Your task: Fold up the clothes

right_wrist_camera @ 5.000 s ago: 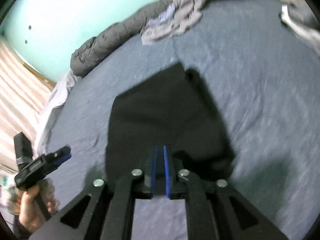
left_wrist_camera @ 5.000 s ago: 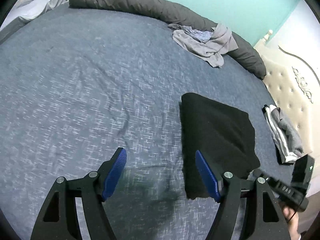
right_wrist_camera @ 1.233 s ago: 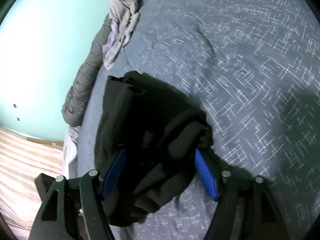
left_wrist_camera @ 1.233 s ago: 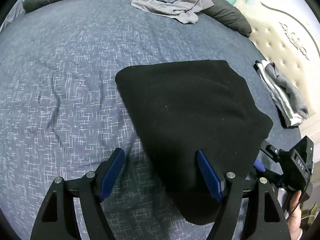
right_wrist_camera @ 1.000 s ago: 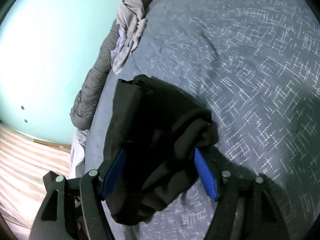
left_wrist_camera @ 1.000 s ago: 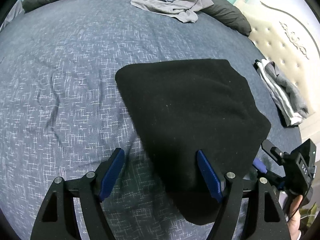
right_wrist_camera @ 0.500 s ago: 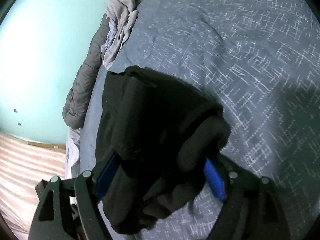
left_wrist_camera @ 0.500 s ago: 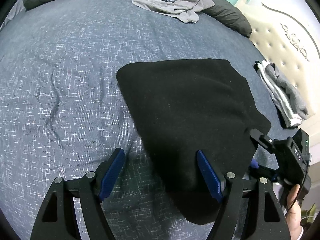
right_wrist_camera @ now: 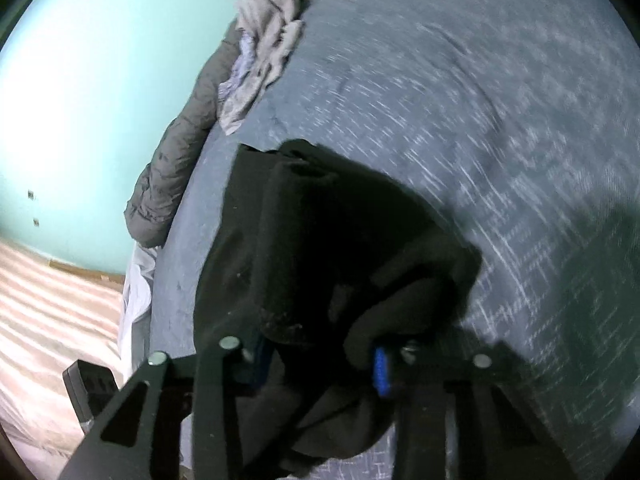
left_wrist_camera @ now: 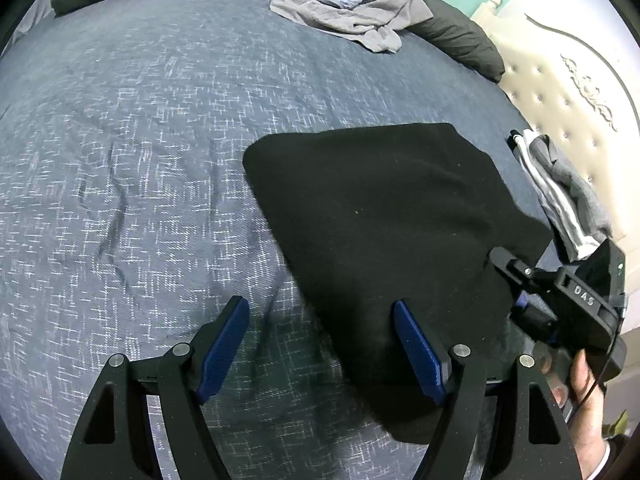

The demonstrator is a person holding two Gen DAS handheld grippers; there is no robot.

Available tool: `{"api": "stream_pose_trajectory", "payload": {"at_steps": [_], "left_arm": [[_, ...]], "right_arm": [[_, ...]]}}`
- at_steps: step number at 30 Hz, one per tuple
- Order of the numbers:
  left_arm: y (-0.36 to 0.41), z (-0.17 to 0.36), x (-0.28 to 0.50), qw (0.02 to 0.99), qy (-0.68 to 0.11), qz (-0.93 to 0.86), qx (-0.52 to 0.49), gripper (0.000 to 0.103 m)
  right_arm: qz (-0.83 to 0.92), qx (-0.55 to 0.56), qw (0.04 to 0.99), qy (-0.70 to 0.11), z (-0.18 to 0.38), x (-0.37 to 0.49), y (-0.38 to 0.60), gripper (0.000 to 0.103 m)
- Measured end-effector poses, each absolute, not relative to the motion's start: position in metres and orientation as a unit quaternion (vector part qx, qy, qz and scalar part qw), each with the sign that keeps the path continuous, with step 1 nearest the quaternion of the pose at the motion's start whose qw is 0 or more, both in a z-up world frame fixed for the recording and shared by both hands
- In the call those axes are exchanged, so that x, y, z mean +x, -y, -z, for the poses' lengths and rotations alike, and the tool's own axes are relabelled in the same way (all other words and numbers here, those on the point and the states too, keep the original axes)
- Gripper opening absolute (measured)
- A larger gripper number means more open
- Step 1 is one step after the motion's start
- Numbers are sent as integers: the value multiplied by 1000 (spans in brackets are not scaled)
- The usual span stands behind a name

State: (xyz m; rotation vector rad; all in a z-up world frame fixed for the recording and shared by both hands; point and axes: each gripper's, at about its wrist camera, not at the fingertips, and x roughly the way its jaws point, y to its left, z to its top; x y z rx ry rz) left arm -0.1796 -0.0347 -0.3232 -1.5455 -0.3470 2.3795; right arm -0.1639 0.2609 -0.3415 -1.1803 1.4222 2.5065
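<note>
My right gripper (right_wrist_camera: 320,364): jaws just closed in, now clamped on the bunched edge of the black garment (left_wrist_camera: 384,216) | my left gripper (left_wrist_camera: 320,344): unchanged, spread wide, holding nothing | garment: folded on the blue bedspread (left_wrist_camera: 140,120), as before.

Both grippers were matte black frames with triangular cutouts, silver screws and ribbed blue pads (left_wrist_camera: 418,348). At four o'clock in the left view, the right gripper (left_wrist_camera: 520,304) carried white "DAS" lettering and a thin black cable.
</note>
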Motion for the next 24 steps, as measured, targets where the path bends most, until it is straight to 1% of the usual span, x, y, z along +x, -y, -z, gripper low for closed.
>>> {"api": "stream_pose_trajectory", "payload": {"at_steps": [5, 8, 13, 20, 24], "left_arm": [[44, 318, -180, 139, 125, -828, -528, 78], [48, 315, -181, 139, 128, -830, -525, 78], [47, 310, -183, 143, 128, -832, -521, 78], [42, 307, -186, 147, 124, -832, -521, 78], [40, 307, -188, 148, 123, -831, -522, 78]], "right_arm": [[-830, -398, -17, -390, 314, -175, -272, 31], [-843, -411, -27, -347, 295, -186, -286, 31], [-849, -453, -50, -269, 279, -220, -308, 30], [-857, -480, -40, -185, 277, -261, -324, 30], [-858, -486, -24, -165, 285, -276, -328, 30]]}}
